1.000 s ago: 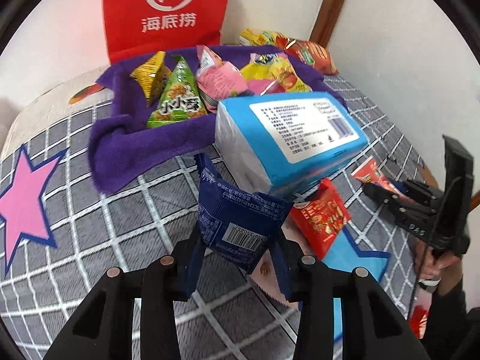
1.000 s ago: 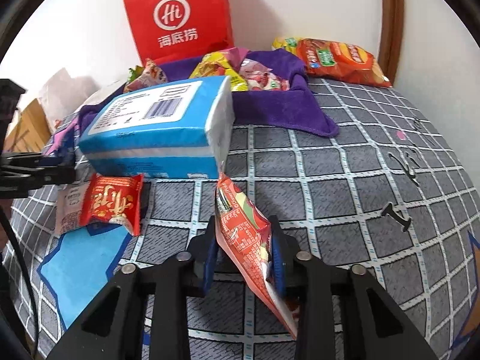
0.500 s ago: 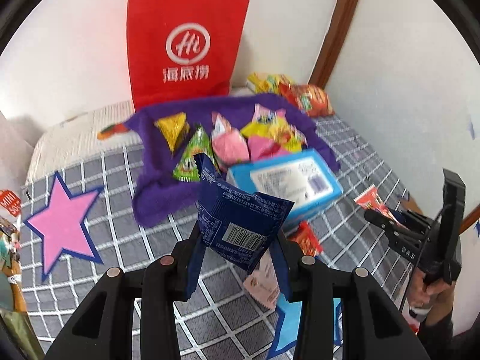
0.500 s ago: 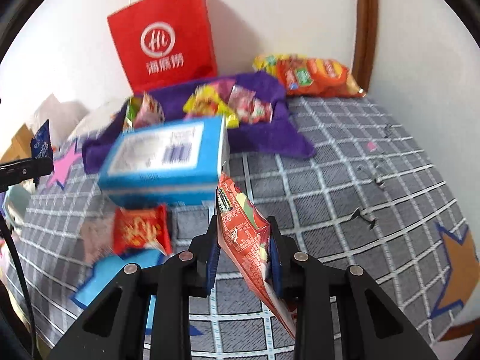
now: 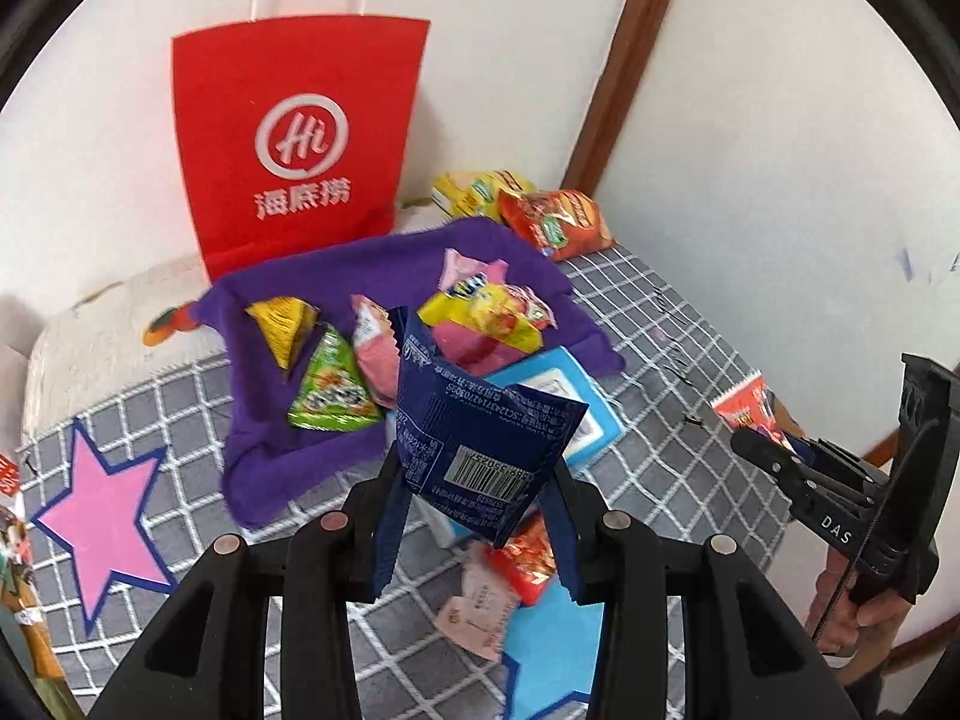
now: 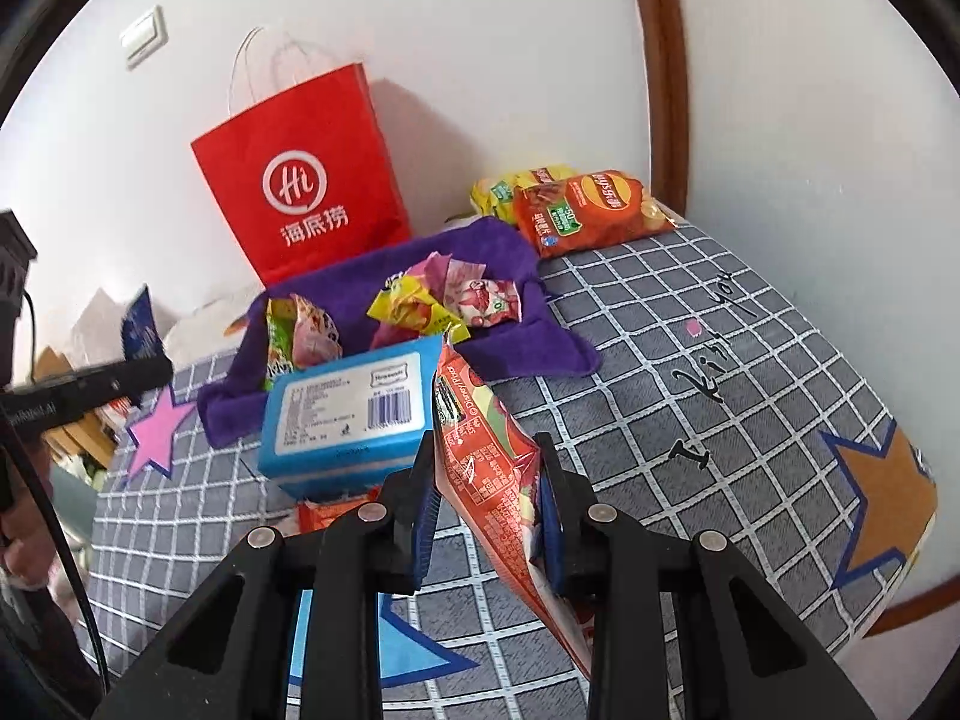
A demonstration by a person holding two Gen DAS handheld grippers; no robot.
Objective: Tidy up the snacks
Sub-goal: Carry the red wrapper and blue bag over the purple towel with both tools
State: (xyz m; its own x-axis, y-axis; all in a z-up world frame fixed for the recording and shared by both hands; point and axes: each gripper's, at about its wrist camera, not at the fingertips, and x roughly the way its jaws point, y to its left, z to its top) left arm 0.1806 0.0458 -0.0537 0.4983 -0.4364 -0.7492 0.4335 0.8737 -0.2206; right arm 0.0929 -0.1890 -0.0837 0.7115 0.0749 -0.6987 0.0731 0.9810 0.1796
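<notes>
Both grippers were held up over the bed, each with a packet in it. On the left gripper the jaws were closed against the sides of a dark blue snack packet, which stood upright between the blue-padded fingers with its barcode facing the camera. On the right gripper the jaws pinched a long red snack packet that slanted through them, its top pointing up and away and its tail hanging down past the right finger.

Below them lay a grey checked bedspread with a pink star printed on it. A purple cloth was spread near the wall, holding a loose heap of small packets: a yellow one, a green triangular one, pink ones and a yellow-red one. A blue tissue pack rested against the near edge of the cloth. Just in front of it, on the bedspread, sat a small red packet and a pale pink one.

Against the wall stood a red paper bag with a white "Hi" logo. To its right, in the corner, lay an orange chip bag touching a yellow bag.
</notes>
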